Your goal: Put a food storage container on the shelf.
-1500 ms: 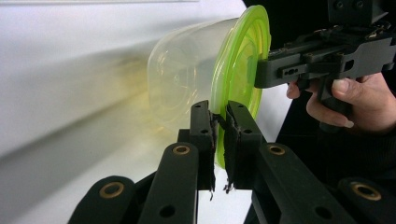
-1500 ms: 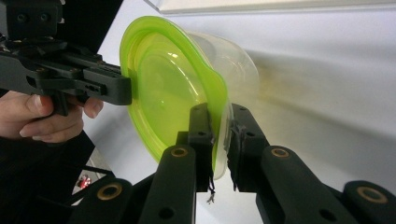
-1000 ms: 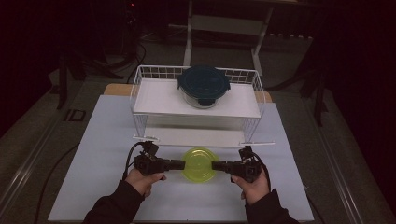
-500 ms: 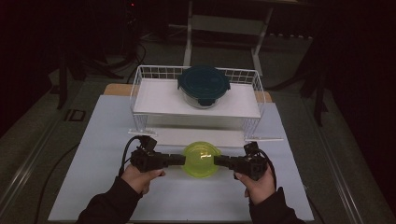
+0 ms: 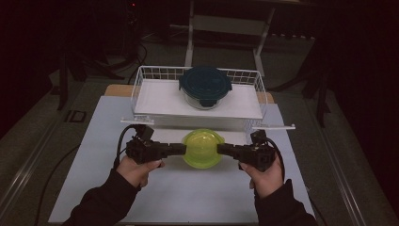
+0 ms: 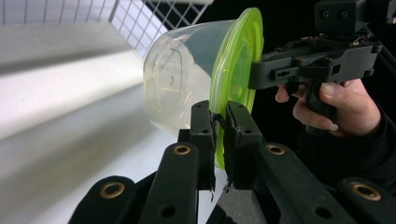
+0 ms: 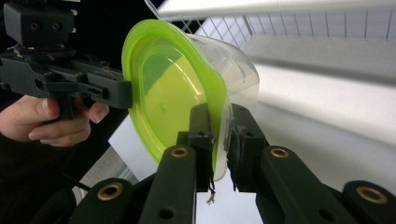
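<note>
Both pairs of jaws pinch the green lid's rim: left gripper [image 5: 181,149] and right gripper [image 5: 222,149] on opposite sides of the lidded container [image 5: 202,149], held just in front of the wire basket [image 5: 254,77]; keep both grips level and matched so it clears the basket's front wall

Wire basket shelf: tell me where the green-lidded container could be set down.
Bare white shelf lies left of the dark-lidded container, and a narrower strip right of it. The middle is crowded. The table mat near the hands is bare too.
</note>
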